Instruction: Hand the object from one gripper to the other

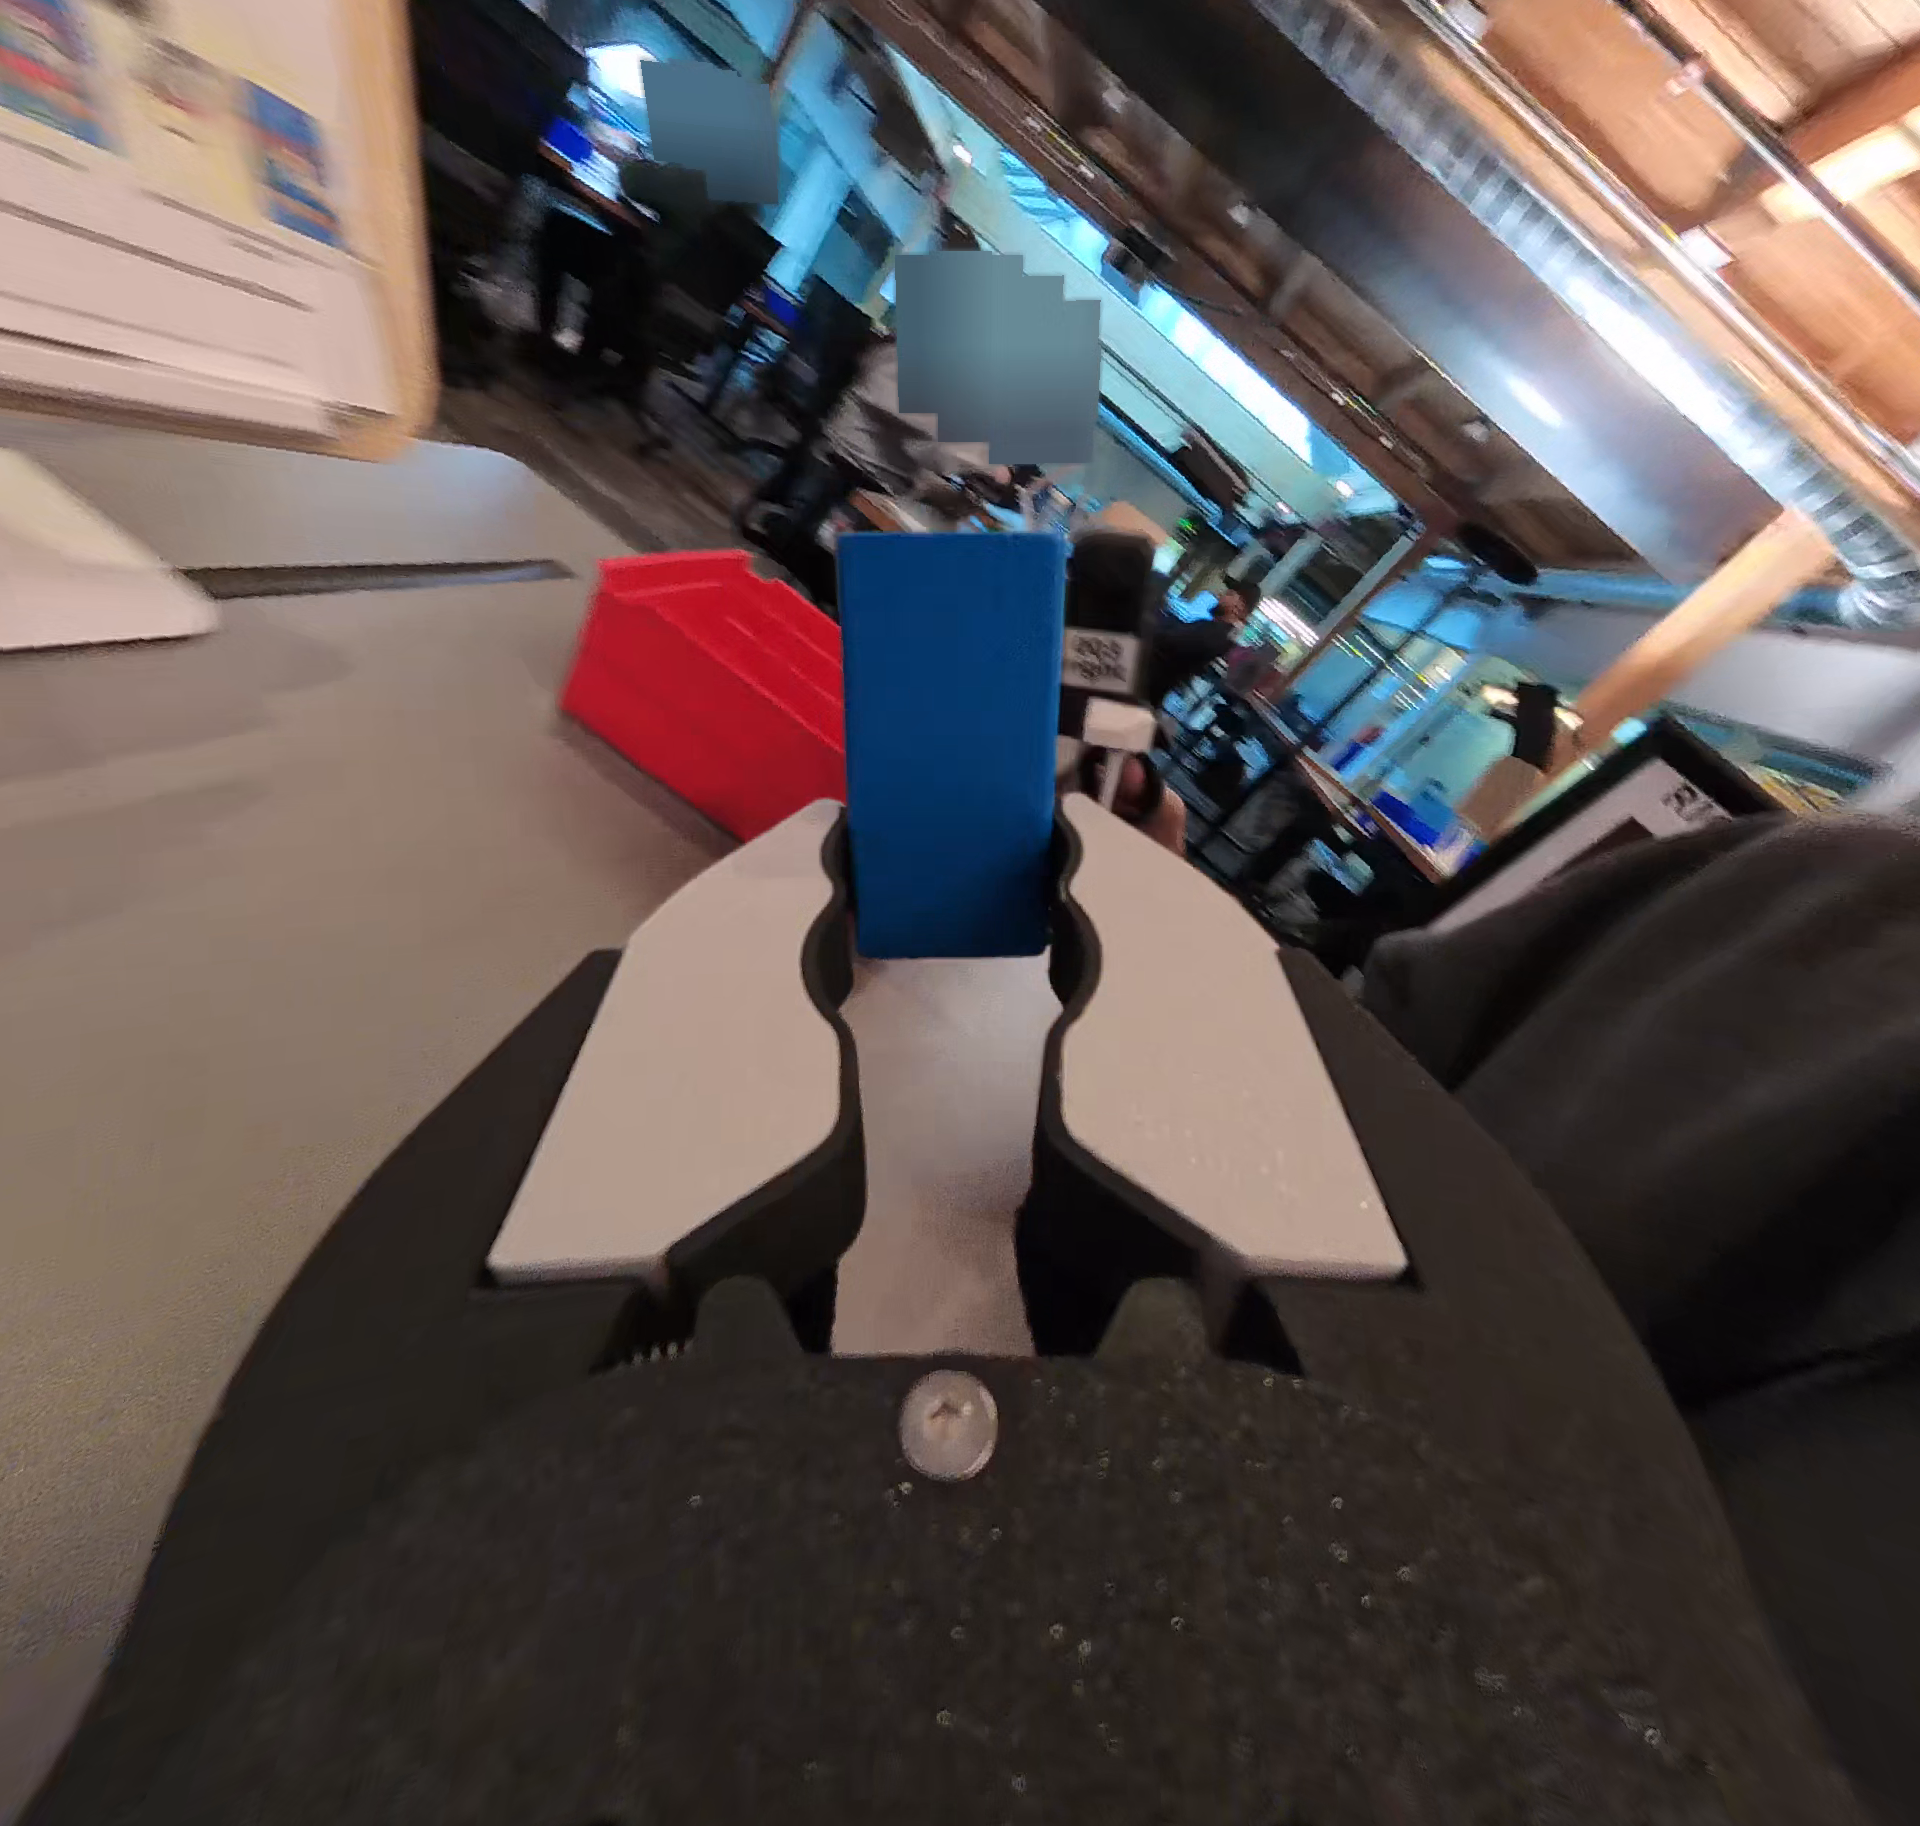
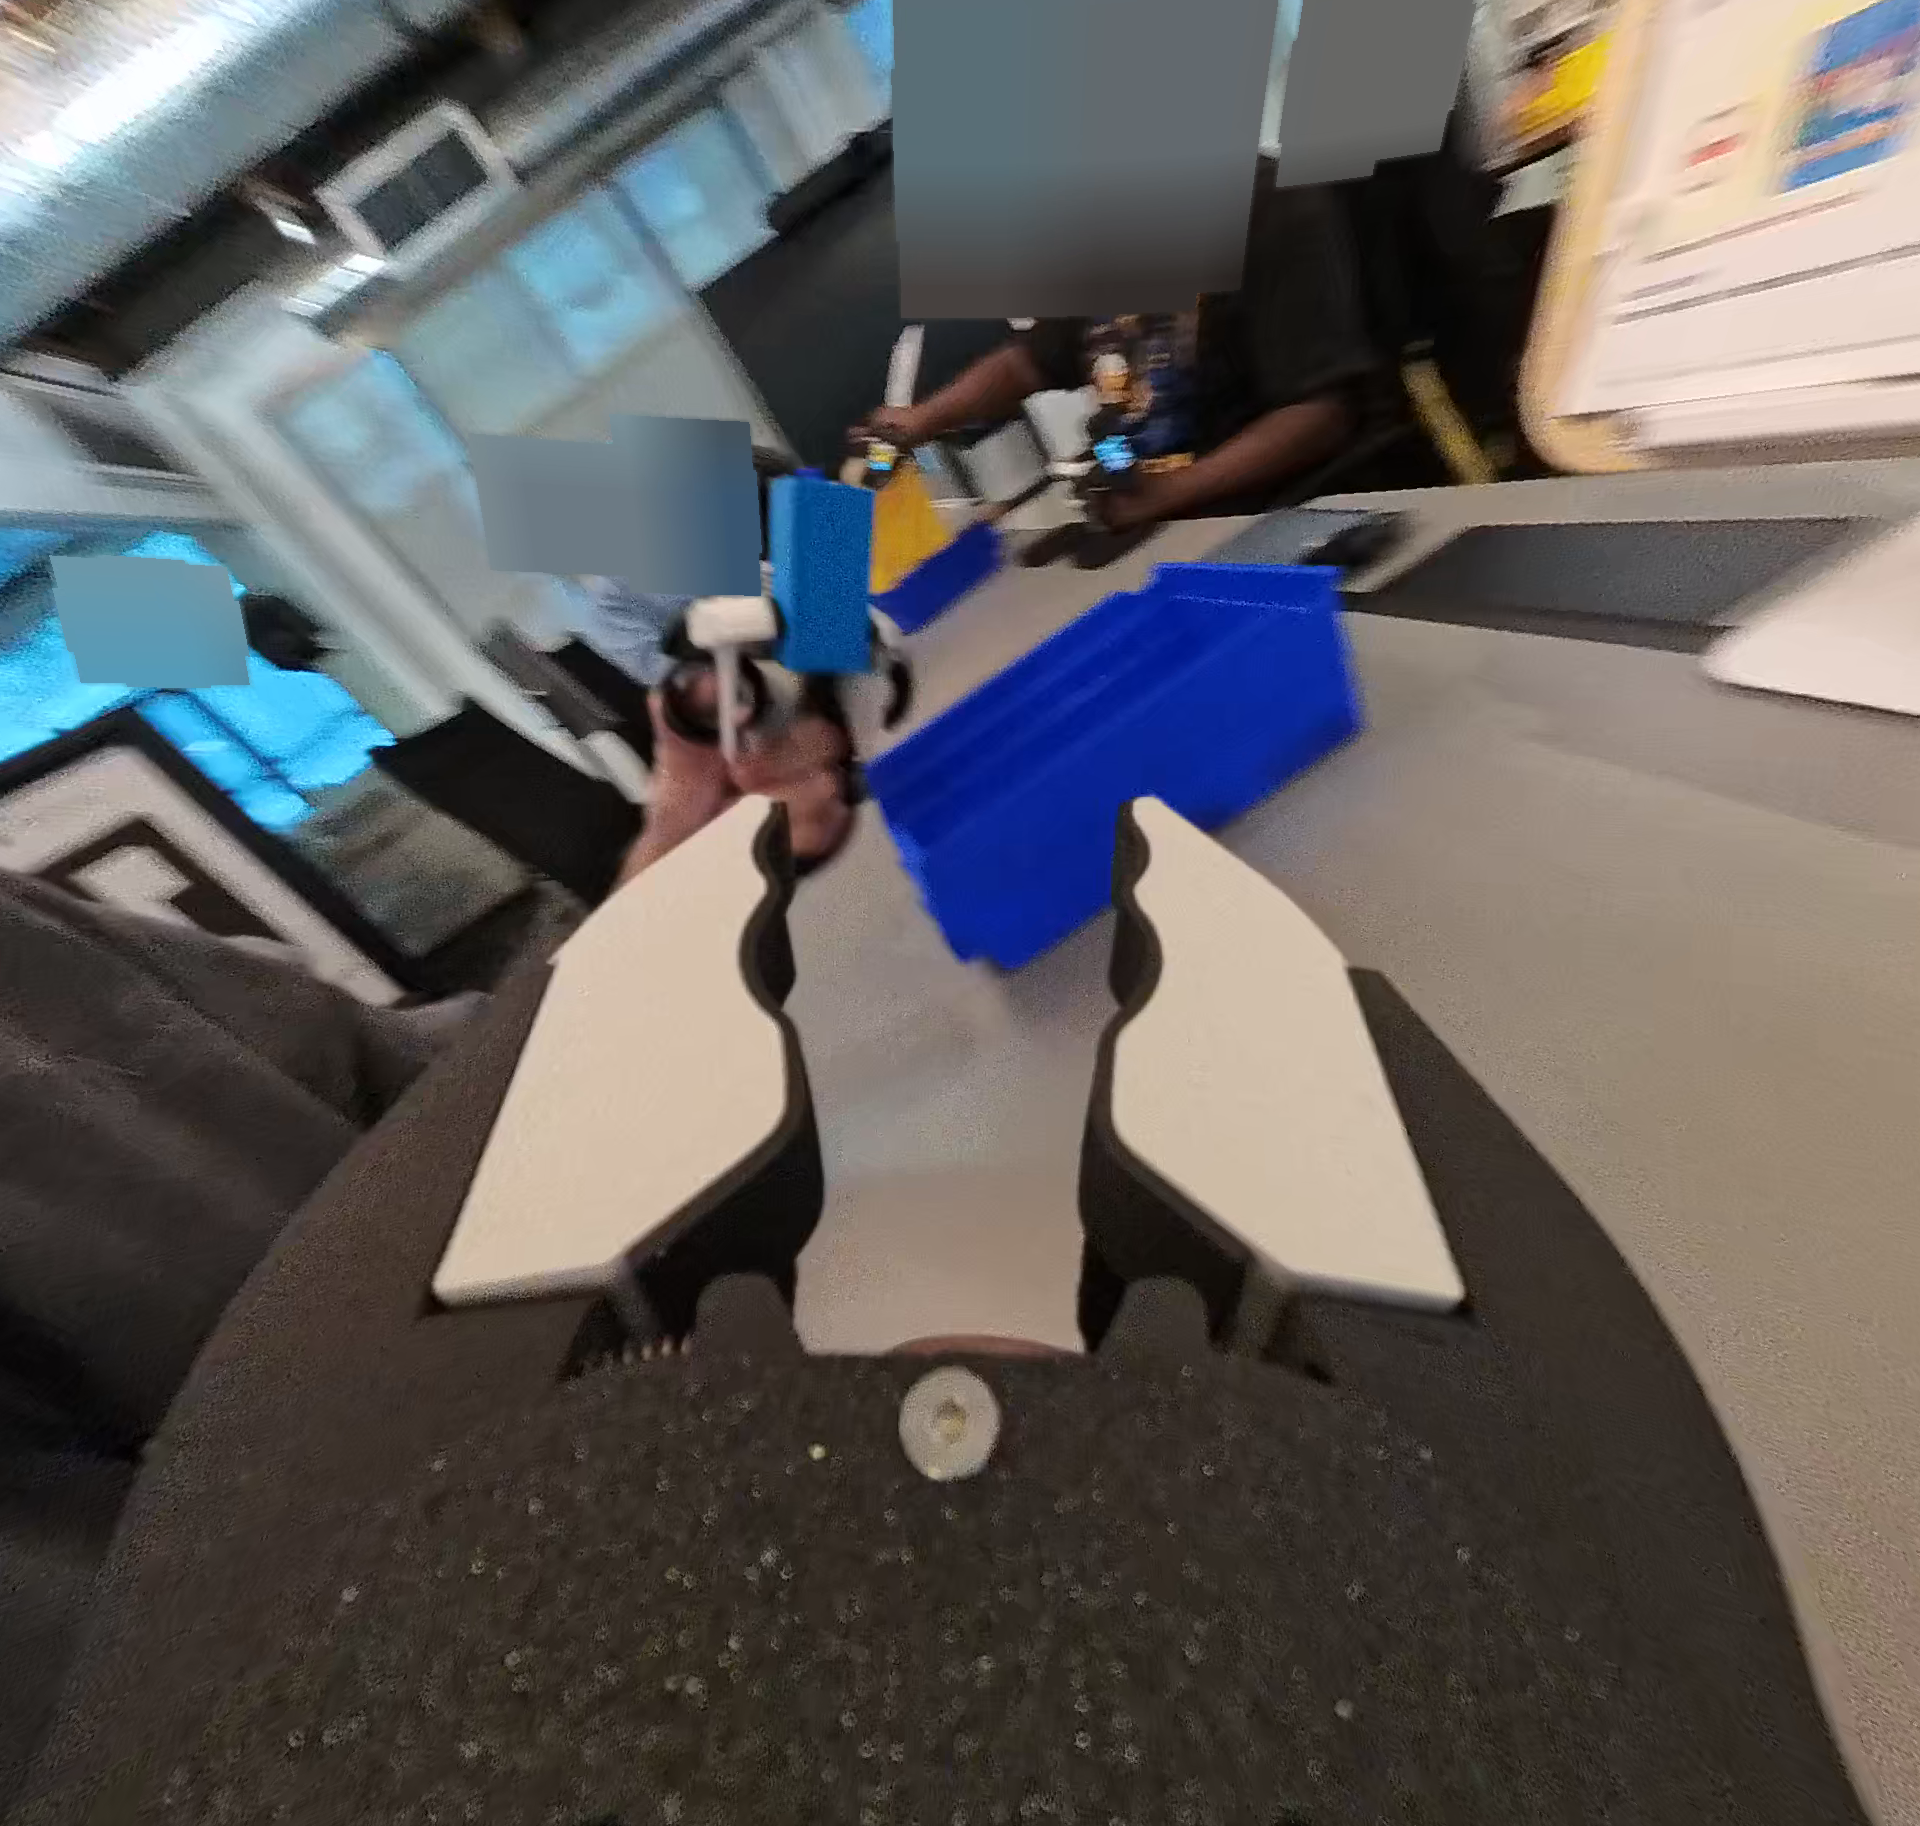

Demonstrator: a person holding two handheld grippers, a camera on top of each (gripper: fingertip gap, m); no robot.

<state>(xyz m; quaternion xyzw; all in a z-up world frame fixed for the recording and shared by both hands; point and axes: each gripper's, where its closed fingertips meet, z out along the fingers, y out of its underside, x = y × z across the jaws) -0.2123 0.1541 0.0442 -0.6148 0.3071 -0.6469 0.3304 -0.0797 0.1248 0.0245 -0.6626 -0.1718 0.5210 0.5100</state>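
Red plastic bin (image 1: 707,696) left of centre; blue plastic bin (image 2: 1122,748) right of centre. Tall blue rectangular block (image 1: 948,737) upright, clamped in left gripper (image 1: 951,831); right gripper (image 2: 951,831) agape, empty.

No writing can be read. A black-and-white label (image 1: 1099,656) sits on the far gripper body, and printed posters (image 1: 177,166) hang on the board at the far left; their print is too blurred to make out.
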